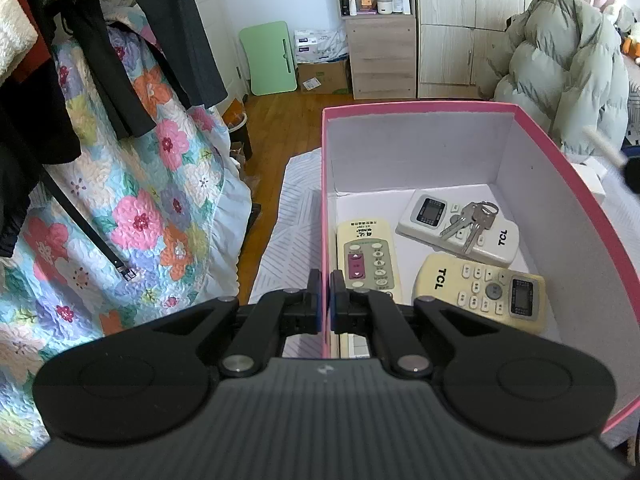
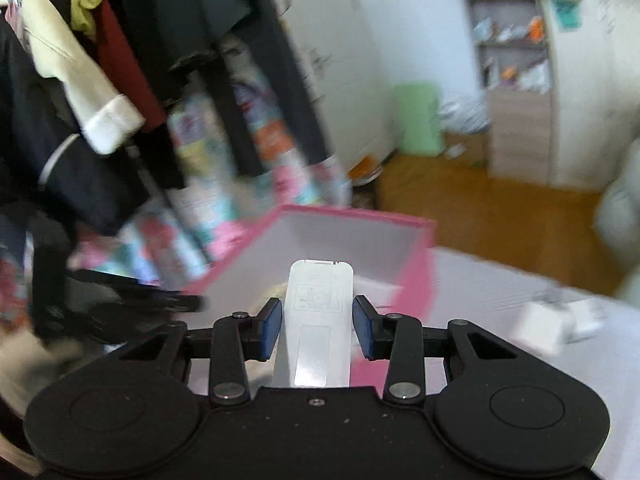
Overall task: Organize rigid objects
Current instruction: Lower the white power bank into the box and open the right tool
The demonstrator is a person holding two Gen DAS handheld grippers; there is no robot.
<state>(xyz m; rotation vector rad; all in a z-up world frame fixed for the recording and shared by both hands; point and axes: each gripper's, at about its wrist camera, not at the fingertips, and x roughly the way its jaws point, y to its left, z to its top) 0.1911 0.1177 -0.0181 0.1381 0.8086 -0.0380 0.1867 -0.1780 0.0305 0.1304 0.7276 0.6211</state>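
A pink box [image 1: 560, 168] with a white inside stands on the bed. In it lie a cream remote with a purple button [image 1: 366, 256], a white TCL remote [image 1: 456, 232] with a bunch of keys [image 1: 470, 220] on it, and a yellowed TCL remote [image 1: 480, 292]. My left gripper [image 1: 325, 300] is shut on the box's left wall [image 1: 325, 200]. My right gripper [image 2: 318, 328] is shut on a white remote [image 2: 318, 320], back side up, held above the pink box [image 2: 352, 216], which looks blurred.
A floral quilt [image 1: 132, 208] and dark hanging clothes [image 1: 100, 52] are at the left. A wooden floor [image 1: 280, 120], a green folding table [image 1: 270, 58], a shelf unit [image 1: 380, 40] and a puffy coat [image 1: 568, 72] lie beyond. Small white boxes [image 2: 552, 320] lie on the bed.
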